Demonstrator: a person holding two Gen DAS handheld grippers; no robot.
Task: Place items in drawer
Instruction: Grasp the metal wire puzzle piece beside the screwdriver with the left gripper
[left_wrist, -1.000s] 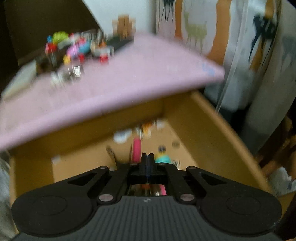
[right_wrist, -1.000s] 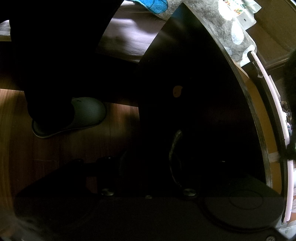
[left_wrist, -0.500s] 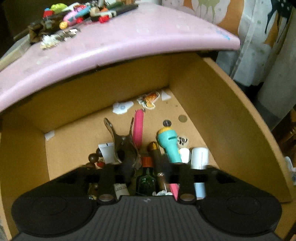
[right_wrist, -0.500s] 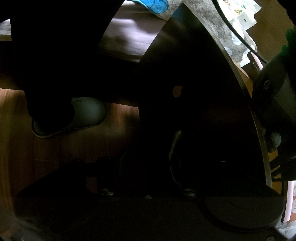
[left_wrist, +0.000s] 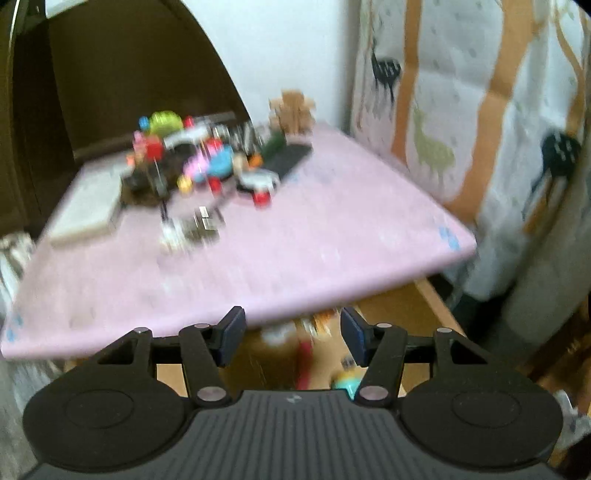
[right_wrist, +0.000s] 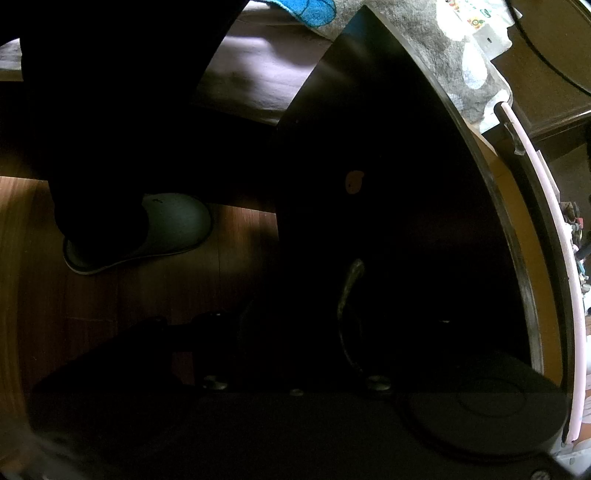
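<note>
In the left wrist view my left gripper (left_wrist: 291, 334) is open and empty, raised in front of the pink tabletop (left_wrist: 288, 251). Below the table edge the open wooden drawer (left_wrist: 410, 314) shows, with a pink stick (left_wrist: 304, 363) and a teal toy (left_wrist: 345, 384) blurred inside. A pile of small colourful items (left_wrist: 199, 162) lies on the far part of the table. In the right wrist view my right gripper is lost in shadow against the dark drawer front (right_wrist: 388, 221), by its metal handle (right_wrist: 349, 314); whether it grips the handle cannot be told.
A white box (left_wrist: 88, 206) lies at the table's left. A deer-print curtain (left_wrist: 461, 110) hangs to the right. In the right wrist view a person's slippered foot (right_wrist: 159, 229) stands on the wooden floor (right_wrist: 92, 288) left of the drawer front.
My left gripper opened inside the drawer, left its item among the others, then rose up and back so the tabletop fills the view. The right gripper has not moved.
</note>
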